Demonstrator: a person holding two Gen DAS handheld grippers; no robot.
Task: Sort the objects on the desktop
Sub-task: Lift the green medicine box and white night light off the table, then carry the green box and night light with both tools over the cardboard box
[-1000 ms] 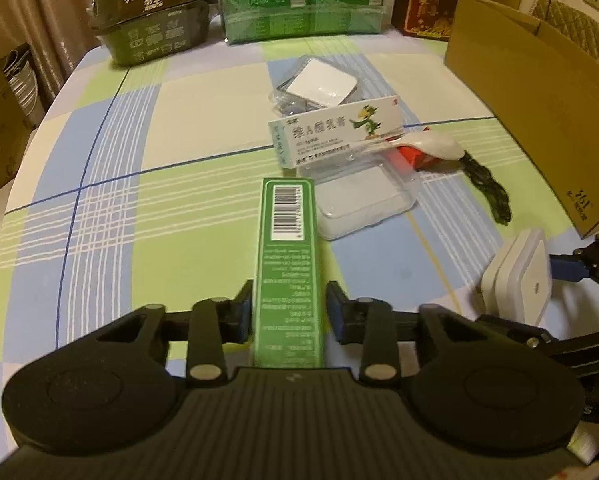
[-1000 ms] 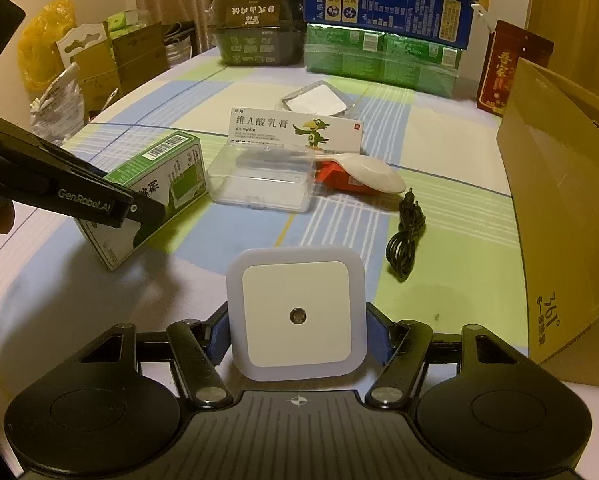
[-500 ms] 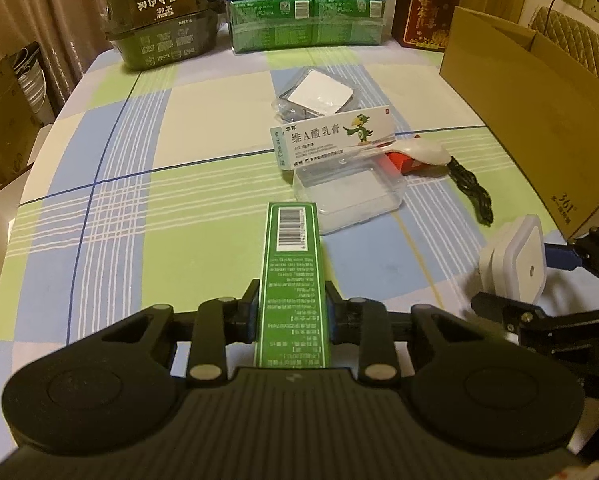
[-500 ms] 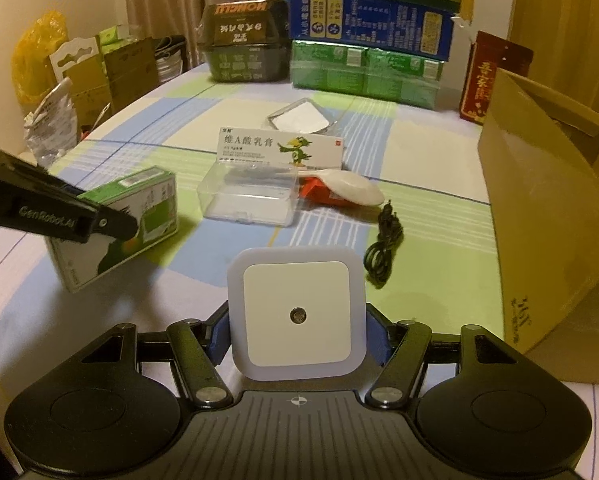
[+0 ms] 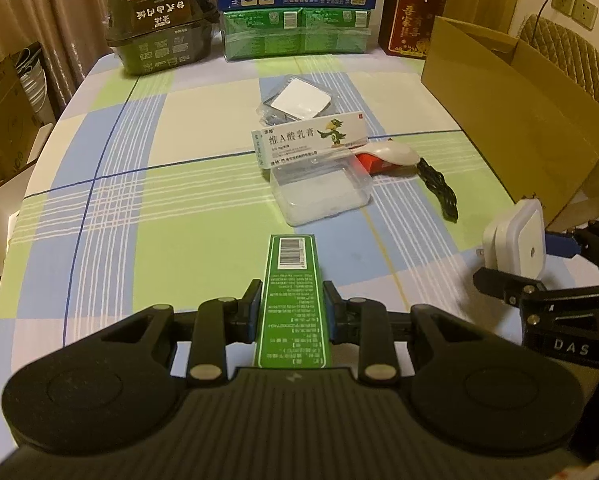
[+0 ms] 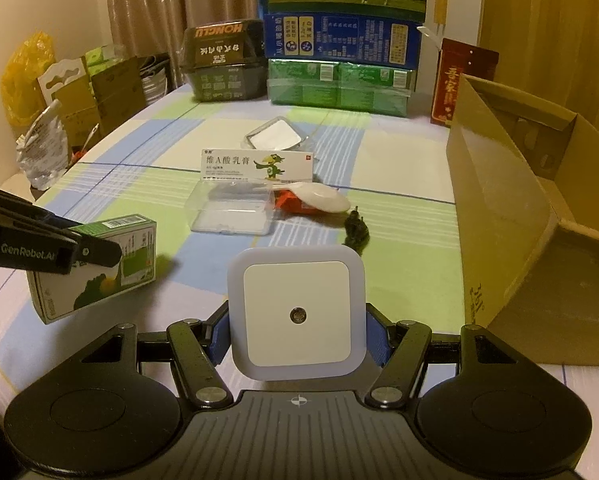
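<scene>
My left gripper (image 5: 290,303) is shut on a long green box (image 5: 292,292) and holds it above the checked tablecloth; the box also shows in the right wrist view (image 6: 99,264). My right gripper (image 6: 297,334) is shut on a square white night light (image 6: 297,312), also seen at the right of the left wrist view (image 5: 515,240). On the table lie a clear plastic case (image 5: 323,192), a white ointment box (image 5: 311,140), a white and red device (image 5: 387,156), a black cable (image 5: 439,188) and a bagged white square (image 5: 295,100).
An open cardboard box (image 6: 511,200) stands at the right, also in the left wrist view (image 5: 511,120). Milk cartons (image 6: 339,40), green packs (image 6: 339,86), a dark Honglu box (image 6: 223,60) and a red box (image 6: 459,80) line the far edge.
Both grippers have risen and drawn back from the table with their objects. The night light and the green box now hang higher above the cloth.
</scene>
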